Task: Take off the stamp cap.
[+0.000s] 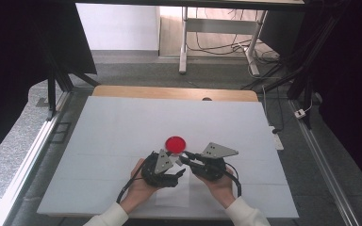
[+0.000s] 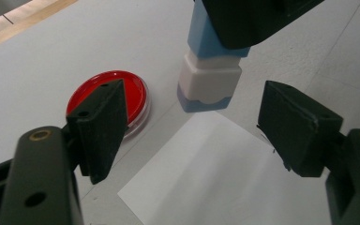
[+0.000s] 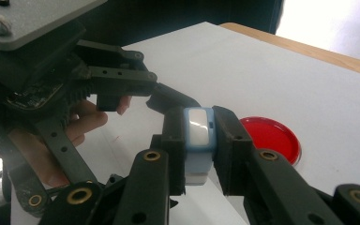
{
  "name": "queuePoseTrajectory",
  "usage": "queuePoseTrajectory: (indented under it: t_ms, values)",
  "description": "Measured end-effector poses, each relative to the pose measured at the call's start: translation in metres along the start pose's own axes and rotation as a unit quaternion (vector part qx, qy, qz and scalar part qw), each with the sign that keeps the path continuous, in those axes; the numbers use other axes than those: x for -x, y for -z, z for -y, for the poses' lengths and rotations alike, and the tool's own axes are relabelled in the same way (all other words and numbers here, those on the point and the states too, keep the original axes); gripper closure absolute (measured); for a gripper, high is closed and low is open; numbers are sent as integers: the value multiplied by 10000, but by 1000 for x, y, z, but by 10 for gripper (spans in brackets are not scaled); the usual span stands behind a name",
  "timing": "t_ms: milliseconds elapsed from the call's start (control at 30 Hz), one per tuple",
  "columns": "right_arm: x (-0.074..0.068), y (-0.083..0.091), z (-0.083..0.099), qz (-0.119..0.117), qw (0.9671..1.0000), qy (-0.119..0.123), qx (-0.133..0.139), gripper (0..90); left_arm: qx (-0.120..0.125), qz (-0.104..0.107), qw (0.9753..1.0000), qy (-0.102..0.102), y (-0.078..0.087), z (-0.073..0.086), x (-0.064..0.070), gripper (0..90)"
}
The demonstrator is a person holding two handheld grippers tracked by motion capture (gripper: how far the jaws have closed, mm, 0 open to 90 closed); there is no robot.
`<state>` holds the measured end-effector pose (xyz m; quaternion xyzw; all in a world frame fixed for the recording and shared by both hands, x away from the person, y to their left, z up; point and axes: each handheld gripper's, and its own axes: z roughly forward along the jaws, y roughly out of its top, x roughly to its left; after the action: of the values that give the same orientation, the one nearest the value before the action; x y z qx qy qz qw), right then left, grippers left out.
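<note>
Paper sheet [image 2: 206, 173] lies under claw-held stamp [image 2: 208, 70], plain in left gripper view.

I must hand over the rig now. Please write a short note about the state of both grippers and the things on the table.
Right gripper: shut on the blue-and-white stamp, held above the table.
Left gripper: open, empty, jaws either side of the stamp's lower end.
White paper sheet lies below; red ink pad lies open beside it.
Done: stamp picked up.
Left: probably inking and stamping; no print on the paper yet.
</note>
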<state>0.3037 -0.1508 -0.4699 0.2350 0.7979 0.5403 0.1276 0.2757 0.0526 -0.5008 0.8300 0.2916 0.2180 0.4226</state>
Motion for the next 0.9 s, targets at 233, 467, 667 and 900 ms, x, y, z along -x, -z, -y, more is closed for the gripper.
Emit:
queuePoseTrajectory:
  t_ms: [233,467,667,900]
  values:
    - [-1,-2,0,-12,10000,6,-7,751,-24,-17,10000,-28,-2,1,0,299]
    - [-1,-2,0,-20,10000,-27,26,751,-40,-36,10000,-56,-4,1,0,349]
    - [-1,-2,0,-34,9999,-103,56,750,-58,-52,9999,-85,-5,2,0,437]
    - [0,-2,1,-36,9999,-149,60,751,-88,-64,9998,-177,-6,2,2,483]
